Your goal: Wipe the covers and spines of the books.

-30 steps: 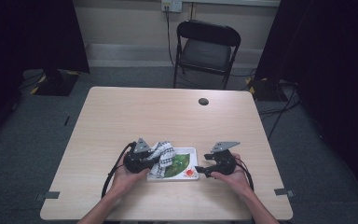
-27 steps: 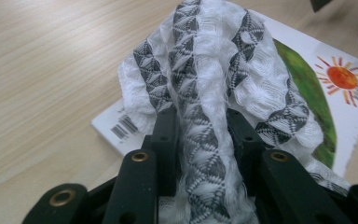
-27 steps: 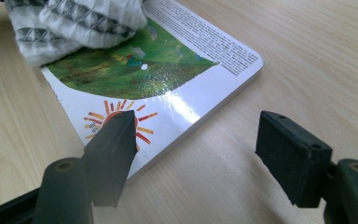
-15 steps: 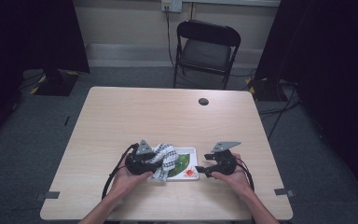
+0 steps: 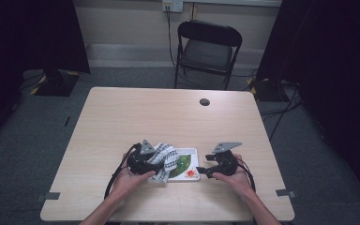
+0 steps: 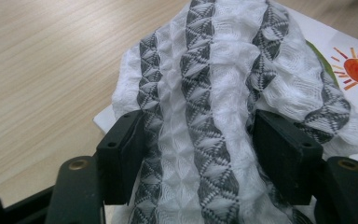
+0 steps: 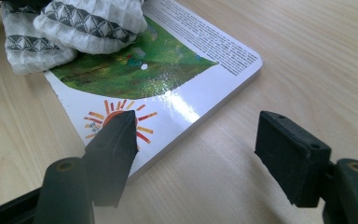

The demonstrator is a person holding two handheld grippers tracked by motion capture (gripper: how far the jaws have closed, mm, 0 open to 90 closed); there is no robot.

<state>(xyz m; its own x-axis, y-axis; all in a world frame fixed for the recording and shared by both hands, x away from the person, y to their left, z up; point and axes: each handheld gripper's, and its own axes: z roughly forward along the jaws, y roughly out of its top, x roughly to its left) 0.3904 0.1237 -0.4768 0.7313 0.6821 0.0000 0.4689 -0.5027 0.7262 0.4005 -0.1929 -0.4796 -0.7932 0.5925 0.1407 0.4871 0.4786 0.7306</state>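
Left tongs (image 6: 198, 149) clamp cloth (image 6: 223, 70) over book's (image 7: 205, 60) left edge.

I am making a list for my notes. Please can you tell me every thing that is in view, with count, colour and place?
cloth: one, white with grey patterned stripes, bunched on the left part of the book, held in the left claw
book: one, white cover with green leaf and orange sun, flat near the table's front edge
table: one, light wood, centre
round cap: one, dark, far right part of the tabletop
folding chair: one, black, behind the table
left claw: one, black, shut on the cloth
right claw: one, black, open, at the book's corner
hands: two, one per claw
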